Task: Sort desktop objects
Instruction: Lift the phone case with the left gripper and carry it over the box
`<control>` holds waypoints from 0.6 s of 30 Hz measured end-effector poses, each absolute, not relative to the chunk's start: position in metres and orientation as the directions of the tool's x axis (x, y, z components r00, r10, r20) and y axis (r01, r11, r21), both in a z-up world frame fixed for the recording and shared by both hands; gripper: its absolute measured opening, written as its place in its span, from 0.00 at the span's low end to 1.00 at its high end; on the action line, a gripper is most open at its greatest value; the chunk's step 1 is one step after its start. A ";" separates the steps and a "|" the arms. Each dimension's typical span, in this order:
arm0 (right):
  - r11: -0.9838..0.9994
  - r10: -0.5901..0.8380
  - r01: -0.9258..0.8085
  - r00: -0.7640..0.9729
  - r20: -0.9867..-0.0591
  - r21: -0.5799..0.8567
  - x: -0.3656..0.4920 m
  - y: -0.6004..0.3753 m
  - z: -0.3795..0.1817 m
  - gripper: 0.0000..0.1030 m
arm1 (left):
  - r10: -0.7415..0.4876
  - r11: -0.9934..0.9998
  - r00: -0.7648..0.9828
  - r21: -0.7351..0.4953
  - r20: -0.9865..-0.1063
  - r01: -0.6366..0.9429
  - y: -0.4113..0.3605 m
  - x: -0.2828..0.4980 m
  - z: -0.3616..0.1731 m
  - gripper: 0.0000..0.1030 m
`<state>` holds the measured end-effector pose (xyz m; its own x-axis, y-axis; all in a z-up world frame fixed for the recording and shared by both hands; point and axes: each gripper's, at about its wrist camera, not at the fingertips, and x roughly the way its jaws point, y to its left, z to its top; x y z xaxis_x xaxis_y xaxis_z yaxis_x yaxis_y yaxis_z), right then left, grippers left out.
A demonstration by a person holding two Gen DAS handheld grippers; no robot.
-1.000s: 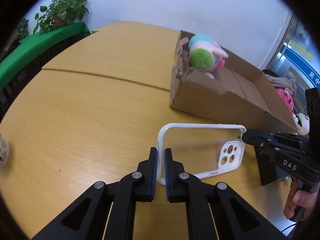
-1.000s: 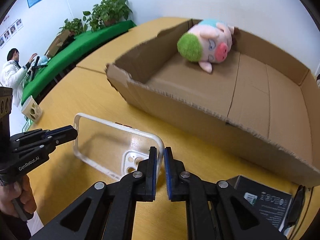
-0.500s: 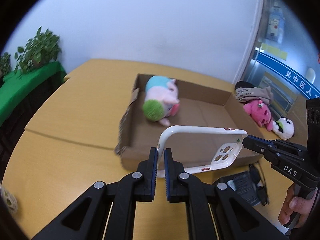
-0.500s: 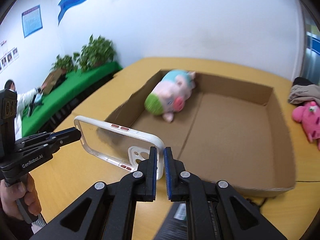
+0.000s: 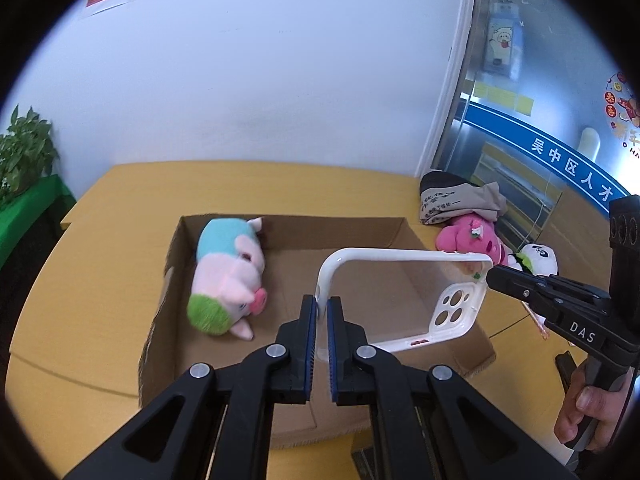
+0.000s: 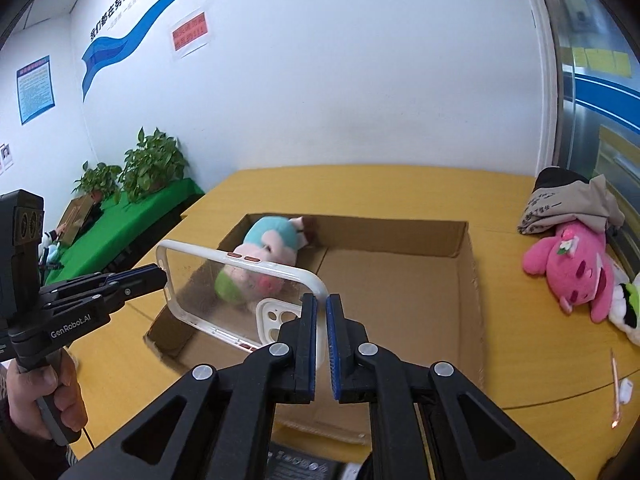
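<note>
A clear phone case with a white rim [image 5: 404, 304] hangs in the air over the open cardboard box [image 5: 340, 232]. My left gripper [image 5: 321, 312] is shut on its near end. My right gripper [image 6: 321, 312] is shut on its opposite end, next to the camera cutout; in the left wrist view it [image 5: 494, 276] shows at the case's far corner. The case also shows in the right wrist view [image 6: 224, 292], above the box [image 6: 400, 236]. A plush pig [image 5: 228, 280] with a green snout lies inside the box at its left.
A pink plush toy [image 6: 572, 268], a panda plush [image 5: 538, 258] and a bundled cloth [image 6: 568, 204] lie on the wooden table right of the box. A dark flat packet [image 6: 296, 460] lies in front of the box. A thin stick [image 6: 616, 384] lies at the right. Potted plants [image 6: 152, 164] stand on a green bench.
Both grippers have lifted the phone case from the table, up and forward over the cardboard box. Both stay shut on it.
</note>
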<state>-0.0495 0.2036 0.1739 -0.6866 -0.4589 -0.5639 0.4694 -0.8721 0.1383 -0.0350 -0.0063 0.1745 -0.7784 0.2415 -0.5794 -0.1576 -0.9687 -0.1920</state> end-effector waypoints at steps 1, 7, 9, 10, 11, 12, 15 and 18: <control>-0.874 -0.456 0.467 -0.691 -0.561 0.136 -0.056 0.206 0.178 0.06 | 0.249 -0.967 -0.776 -0.199 -0.580 -0.161 -0.005 -0.043 0.176 0.04; -0.878 -0.451 0.455 -0.688 -0.568 0.146 -0.106 0.207 0.185 0.06 | 0.267 -0.961 -0.758 -0.223 -0.596 -0.163 -0.004 -0.095 0.180 0.04; -0.877 -0.457 0.453 -0.681 -0.572 0.162 -0.126 0.207 0.185 0.06 | 0.269 -0.960 -0.746 -0.230 -0.609 -0.159 -0.004 -0.111 0.177 0.04; -0.876 -0.459 0.451 -0.676 -0.576 0.168 -0.135 0.206 0.184 0.06 | 0.268 -0.960 -0.739 -0.234 -0.618 -0.153 -0.004 -0.120 0.174 0.04; -0.876 -0.461 0.451 -0.672 -0.580 0.174 -0.144 0.205 0.182 0.06 | 0.268 -0.960 -0.733 -0.238 -0.626 -0.148 -0.004 -0.128 0.171 0.04; -0.876 -0.461 0.450 -0.666 -0.587 0.177 -0.154 0.203 0.181 0.06 | 0.267 -0.960 -0.725 -0.243 -0.635 -0.140 -0.005 -0.137 0.167 0.04; -0.876 -0.455 0.448 -0.645 -0.614 0.179 -0.183 0.198 0.171 0.06 | 0.261 -0.961 -0.703 -0.248 -0.662 -0.123 -0.007 -0.160 0.154 0.04; -0.877 -0.447 0.443 -0.615 -0.650 0.185 -0.212 0.194 0.157 0.06 | 0.263 -0.960 -0.665 -0.259 -0.699 -0.108 -0.009 -0.185 0.136 0.04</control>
<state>-0.2124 0.1944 0.1567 -0.6147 -0.4470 -0.6498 0.4428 -0.8774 0.1847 -0.1847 -0.0089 0.1360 -0.6652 0.2630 -0.6988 -0.1078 -0.9599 -0.2587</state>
